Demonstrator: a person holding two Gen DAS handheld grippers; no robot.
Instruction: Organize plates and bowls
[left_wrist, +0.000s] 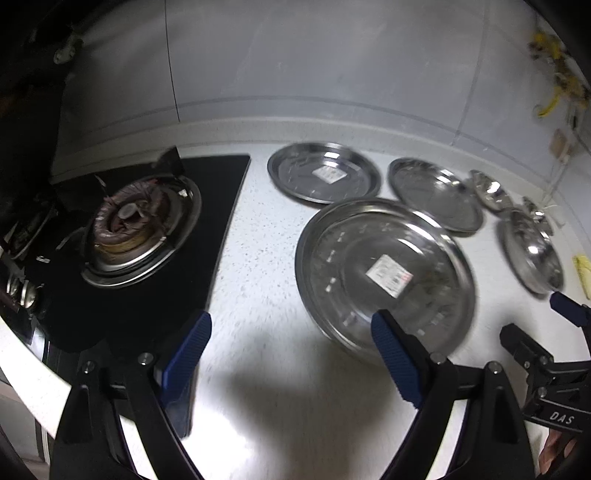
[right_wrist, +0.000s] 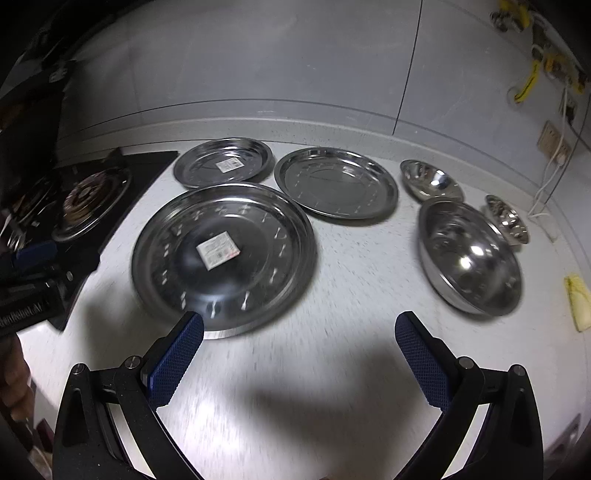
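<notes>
**Both tongs spread wide above a counter of steel dishes**

The left tongs hang with their blue-padded fingers spread wide, nothing between them, over the near part of the white speckled counter. The right tongs are likewise released and empty, their left pad just in front of the near rim of the big plate; whether pad and rim touch cannot be told, as the picture is blurred.

To the left of the dishes sits a black glass hob with one burner in its steel ring, its edge running close beside the big plate. Behind everything rises a pale tiled wall, with yellow cabling and a socket at far right. A yellow strip lies on the counter at the right edge (what it is cannot be made out).

Counted: three plates and three bowls, all steel. The big plate lies nearest and bears a paper label; a smaller labelled plate lies far left behind it; an unlabelled plate lies far centre. The large bowl sits to the right, tilted, with a small bowl just behind it and another small bowl at its far right side.
</notes>
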